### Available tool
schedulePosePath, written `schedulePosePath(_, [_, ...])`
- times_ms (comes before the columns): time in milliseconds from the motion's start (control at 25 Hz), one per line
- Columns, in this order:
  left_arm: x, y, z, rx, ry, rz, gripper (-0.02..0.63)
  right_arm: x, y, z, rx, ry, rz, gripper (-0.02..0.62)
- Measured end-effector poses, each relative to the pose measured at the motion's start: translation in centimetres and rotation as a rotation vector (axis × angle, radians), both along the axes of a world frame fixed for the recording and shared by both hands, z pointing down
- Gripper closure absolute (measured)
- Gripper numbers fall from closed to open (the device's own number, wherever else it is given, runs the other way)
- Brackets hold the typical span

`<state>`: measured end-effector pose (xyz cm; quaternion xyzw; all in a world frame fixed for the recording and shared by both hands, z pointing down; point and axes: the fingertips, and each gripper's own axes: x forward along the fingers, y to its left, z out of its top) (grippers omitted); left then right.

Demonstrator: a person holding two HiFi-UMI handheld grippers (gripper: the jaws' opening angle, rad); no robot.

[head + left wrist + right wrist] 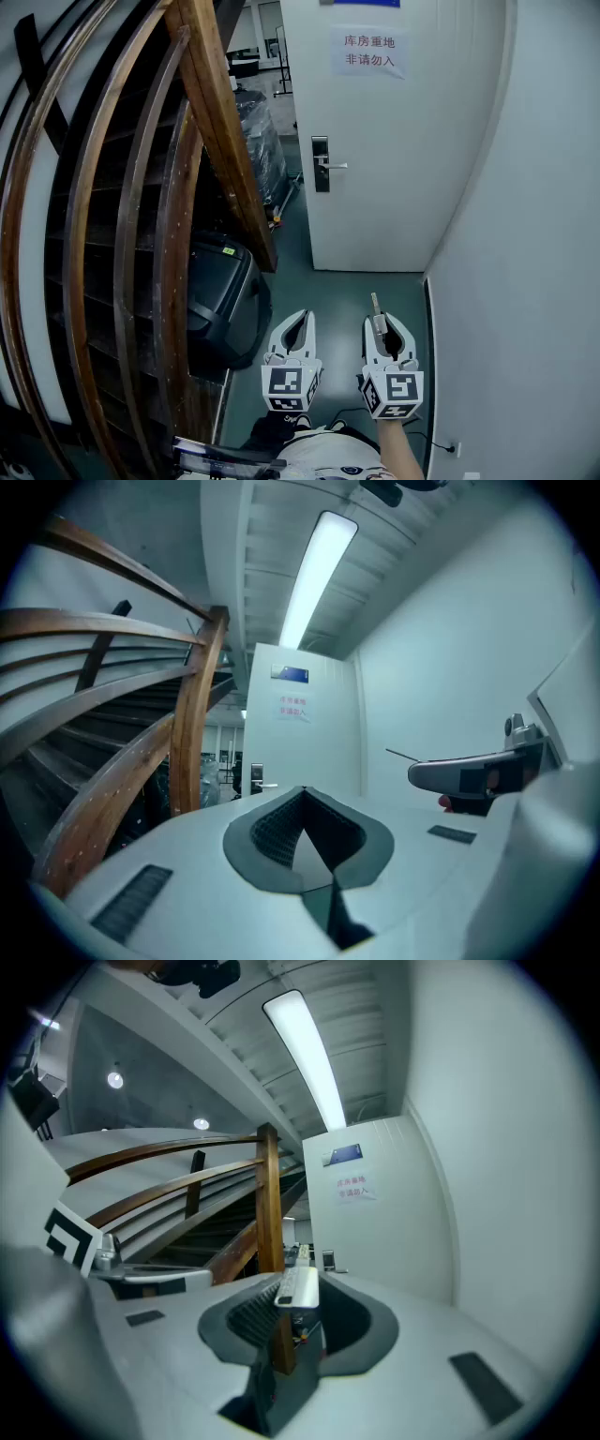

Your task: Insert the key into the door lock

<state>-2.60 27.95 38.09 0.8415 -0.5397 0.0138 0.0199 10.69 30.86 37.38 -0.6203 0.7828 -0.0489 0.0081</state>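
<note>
The key (376, 308) is clamped in the right gripper (381, 324), with the lock (321, 165) seen at eleven o'clock (well apart). The left gripper (299, 322) is kept closed, empty.

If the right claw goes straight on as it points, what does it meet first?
Probably the white door, near its lock; the key in the right claw would touch first. Nothing shows between.

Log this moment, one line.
left gripper: shut, empty | right gripper: shut on flat silver metal key | dark rectangular metal door lock on white door: ahead, apart from key | insertion: not done
</note>
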Motion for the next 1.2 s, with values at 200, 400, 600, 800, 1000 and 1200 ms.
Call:
schedulePosePath(200, [0.8, 0.3, 0.4, -0.007, 0.002, -0.007, 0.604, 0.4, 0.2, 0.4, -0.004, -0.001, -0.016, 0.478])
schedulePosePath(400, [1.7, 0.7, 0.9, -0.019, 0.003, -0.016, 0.604, 1.2, 0.5, 0.8, -0.012, -0.002, -0.027, 0.479])
schedulePosePath(600, [2.9, 1.3, 1.8, -0.033, 0.007, -0.019, 0.604, 2.2, 0.9, 1.4, -0.02, -0.005, -0.036, 0.479])
schedulePosePath(800, [3.1, 1.4, 3.0, -0.06, 0.005, -0.017, 0.606, 2.3, 0.7, 2.3, -0.038, -0.026, -0.044, 0.477])
schedulePosePath(1000, [2.3, -0.6, 4.1, -0.084, 0.005, -0.026, 0.604, 1.2, -1.5, 3.0, -0.057, -0.031, -0.061, 0.477])
schedulePosePath(1200, [1.7, -5.3, 4.4, -0.091, 0.022, -0.011, 0.604, 0.0, -5.5, 3.2, -0.06, -0.005, -0.06, 0.479])
